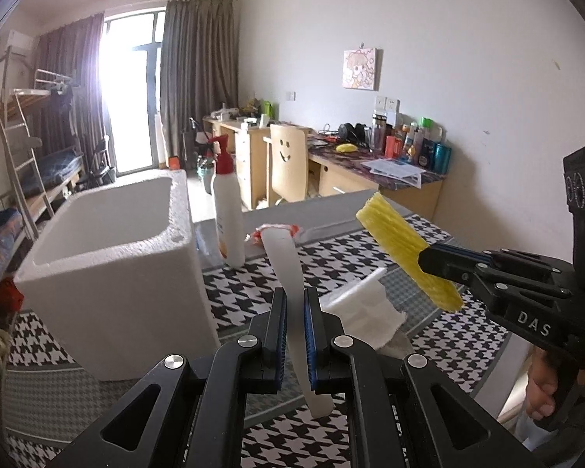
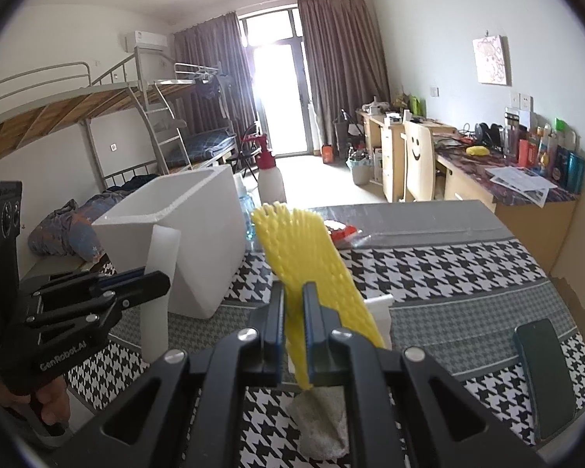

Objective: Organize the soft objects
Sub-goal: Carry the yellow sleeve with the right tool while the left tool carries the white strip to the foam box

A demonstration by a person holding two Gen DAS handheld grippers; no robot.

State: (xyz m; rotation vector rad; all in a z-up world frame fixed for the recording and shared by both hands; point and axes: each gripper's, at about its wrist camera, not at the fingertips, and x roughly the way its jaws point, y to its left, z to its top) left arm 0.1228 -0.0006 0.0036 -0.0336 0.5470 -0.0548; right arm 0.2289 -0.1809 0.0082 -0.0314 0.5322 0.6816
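My left claw (image 1: 294,325) pinches a white foam strip (image 1: 288,273); my right claw (image 2: 292,329) clamps yellow foam netting (image 2: 304,257). I'd carry both over the foam box (image 1: 113,257), then release.

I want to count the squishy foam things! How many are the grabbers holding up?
2. The white foam strip is clamped in the left gripper; the yellow foam net is clamped in the right gripper. More foam lies below.
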